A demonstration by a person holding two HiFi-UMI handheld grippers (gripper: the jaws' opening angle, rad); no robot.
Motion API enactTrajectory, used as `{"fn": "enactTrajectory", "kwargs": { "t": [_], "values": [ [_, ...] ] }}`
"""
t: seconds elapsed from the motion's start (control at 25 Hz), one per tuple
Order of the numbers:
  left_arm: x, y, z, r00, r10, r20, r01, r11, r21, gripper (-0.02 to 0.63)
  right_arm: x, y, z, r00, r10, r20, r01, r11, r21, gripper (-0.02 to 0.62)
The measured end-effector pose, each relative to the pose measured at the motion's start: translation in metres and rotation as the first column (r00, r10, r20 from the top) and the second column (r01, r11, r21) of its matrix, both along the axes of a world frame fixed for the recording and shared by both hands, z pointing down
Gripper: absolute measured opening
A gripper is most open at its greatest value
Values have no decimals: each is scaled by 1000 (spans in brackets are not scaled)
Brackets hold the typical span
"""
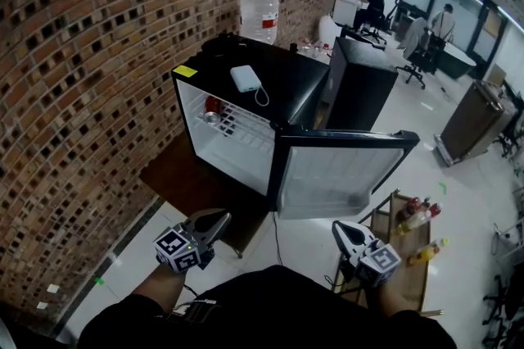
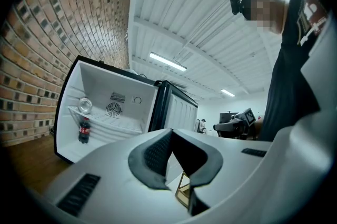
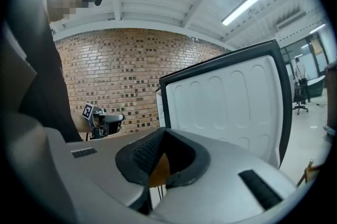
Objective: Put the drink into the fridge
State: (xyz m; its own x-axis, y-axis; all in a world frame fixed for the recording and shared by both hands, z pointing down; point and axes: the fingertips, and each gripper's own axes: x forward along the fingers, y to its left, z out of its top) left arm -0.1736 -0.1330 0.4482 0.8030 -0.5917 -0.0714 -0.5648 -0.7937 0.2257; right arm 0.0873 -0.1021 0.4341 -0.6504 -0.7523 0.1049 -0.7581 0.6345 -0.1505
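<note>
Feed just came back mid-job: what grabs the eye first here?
The open fridge by the brick wall, door swung wide, with a cola bottle and a can inside. More bottles lie on a wooden rack at lower right. The left gripper and right gripper are shut and empty.
</note>
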Motion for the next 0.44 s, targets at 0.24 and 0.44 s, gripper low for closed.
{"fn": "enactTrajectory", "kwargs": {
  "t": [0.24, 0.44],
  "values": [
    [0, -2, 0, 1000, -3, -1, 3, 1000, -2, 0, 0, -2, 0, 1000, -6, -4, 6, 1000, 4, 11],
    [-2, -2, 4, 1000, -2, 14, 2, 1000, -5, 0, 1, -3, 0, 1000, -7, -4, 7, 1000, 1, 11]
  ]
}}
